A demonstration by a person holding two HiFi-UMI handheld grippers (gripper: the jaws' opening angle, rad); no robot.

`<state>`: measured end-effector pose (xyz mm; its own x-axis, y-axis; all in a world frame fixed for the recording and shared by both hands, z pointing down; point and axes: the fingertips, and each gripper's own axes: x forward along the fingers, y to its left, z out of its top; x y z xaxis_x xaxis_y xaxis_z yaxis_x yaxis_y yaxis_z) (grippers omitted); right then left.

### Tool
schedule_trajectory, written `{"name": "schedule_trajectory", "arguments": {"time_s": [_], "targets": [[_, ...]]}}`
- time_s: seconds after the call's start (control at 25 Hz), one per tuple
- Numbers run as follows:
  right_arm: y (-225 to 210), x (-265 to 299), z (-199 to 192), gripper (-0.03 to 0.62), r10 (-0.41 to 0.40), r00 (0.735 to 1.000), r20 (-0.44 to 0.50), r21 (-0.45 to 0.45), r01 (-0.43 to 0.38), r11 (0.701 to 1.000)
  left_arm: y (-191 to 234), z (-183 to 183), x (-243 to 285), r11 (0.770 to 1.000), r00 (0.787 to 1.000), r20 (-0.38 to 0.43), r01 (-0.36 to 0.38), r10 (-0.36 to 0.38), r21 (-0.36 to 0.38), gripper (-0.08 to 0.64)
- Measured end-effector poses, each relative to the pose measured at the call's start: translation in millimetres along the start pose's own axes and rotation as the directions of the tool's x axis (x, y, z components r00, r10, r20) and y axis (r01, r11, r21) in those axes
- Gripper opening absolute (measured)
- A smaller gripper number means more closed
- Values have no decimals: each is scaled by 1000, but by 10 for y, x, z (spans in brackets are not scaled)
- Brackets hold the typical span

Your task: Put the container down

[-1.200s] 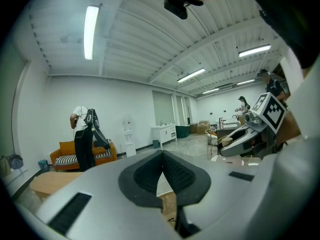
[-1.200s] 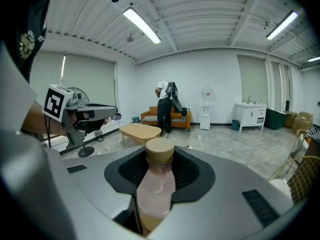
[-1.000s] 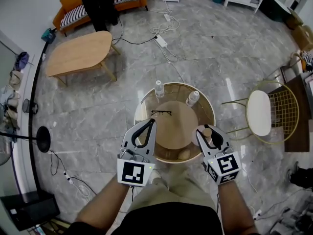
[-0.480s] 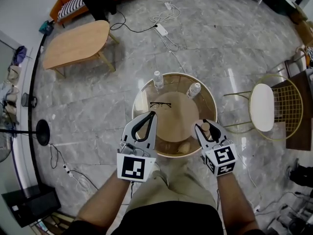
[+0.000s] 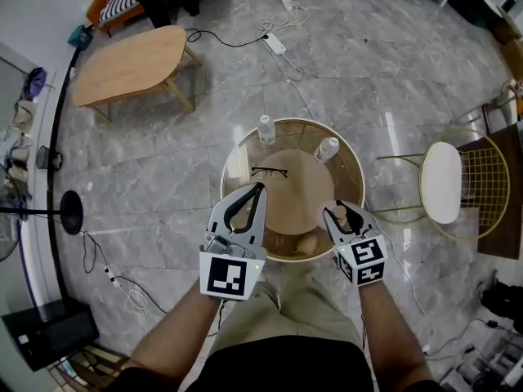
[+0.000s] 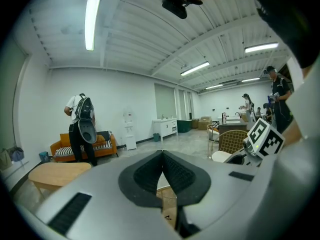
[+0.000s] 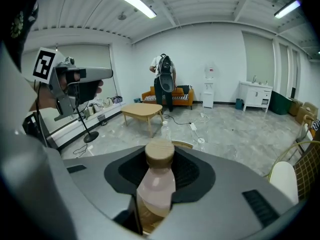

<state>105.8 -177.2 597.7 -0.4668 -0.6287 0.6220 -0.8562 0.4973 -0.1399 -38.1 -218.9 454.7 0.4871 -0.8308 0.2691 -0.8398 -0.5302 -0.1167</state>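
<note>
The container (image 7: pixel 156 184) is a pale pink bottle with a round wooden cap, upright between the jaws of my right gripper (image 7: pixel 160 171), which is shut on it. In the head view the container (image 5: pixel 341 213) and the right gripper (image 5: pixel 342 211) hang over the near right edge of the round glass-topped table (image 5: pixel 225 188). Over the table's near left edge is my left gripper (image 5: pixel 260 189). In the left gripper view its black pads meet, so the left gripper (image 6: pixel 162 156) is shut with nothing in it.
On the table lie a pair of glasses (image 5: pixel 269 171), with two clear water bottles (image 5: pixel 266 129) (image 5: pixel 326 149) at the far rim. A tan object (image 5: pixel 307 244) shows near the front edge. A wire chair with a white seat (image 5: pixel 442 188) stands to the right; cables cross the floor beyond.
My right gripper has come down with the container toward the table's near edge. The left gripper has sunk a little too. Both grips look the same.
</note>
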Motion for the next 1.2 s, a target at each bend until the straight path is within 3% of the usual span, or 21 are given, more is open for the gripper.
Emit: {"name": "schedule_trajectory", "arguments": {"time_s": [0.56, 1.2], "targets": [[-173, 419, -517, 146, 39, 994, -104, 9, -38, 999, -58, -299, 233, 1000, 998, -55, -1, 1, -5, 15], [-397, 901, -969, 146, 46, 986, -159, 58, -37, 998, -27, -721, 489, 1000, 993, -118, -21, 19, -12, 15]]}}
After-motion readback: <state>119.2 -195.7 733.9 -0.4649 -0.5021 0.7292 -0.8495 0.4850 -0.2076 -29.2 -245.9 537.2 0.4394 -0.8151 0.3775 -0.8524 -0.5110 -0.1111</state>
